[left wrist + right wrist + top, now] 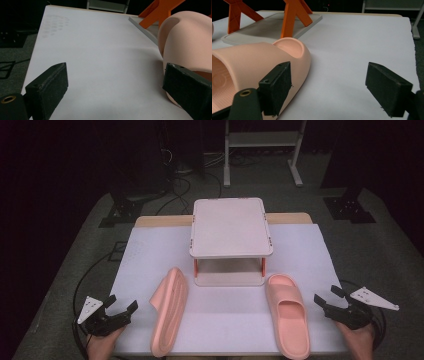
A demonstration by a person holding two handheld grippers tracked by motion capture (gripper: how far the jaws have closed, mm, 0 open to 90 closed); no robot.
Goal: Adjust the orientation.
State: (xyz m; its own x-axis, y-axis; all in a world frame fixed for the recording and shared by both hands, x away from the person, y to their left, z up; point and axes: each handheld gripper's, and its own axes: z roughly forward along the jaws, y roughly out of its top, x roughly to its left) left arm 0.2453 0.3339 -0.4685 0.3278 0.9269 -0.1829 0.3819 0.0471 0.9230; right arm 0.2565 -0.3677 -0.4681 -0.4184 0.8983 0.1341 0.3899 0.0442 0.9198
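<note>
Here, two pink slippers lie on the white counter (300, 245), one on each side of a small two-tier rack (231, 227) that stands toward the far edge at the middle. The left slipper (170, 312) is tipped up on its side, its sole facing the left edge, and it runs from just beside the rack's bottom tray down to the near edge. The right slipper (288, 315) rests flat, sole down, opening upward, also reaching close to the near edge.

The left claw (121, 307) sits at the near left corner, released, nothing between its jaws; in the left gripper view the tipped slipper's rounded end (186, 45) lies just past one jaw. The right claw (329, 297) is at the near right corner, likewise released and holding nothing, with the flat slipper (259, 63) just beside its inner jaw in the right gripper view.
</note>
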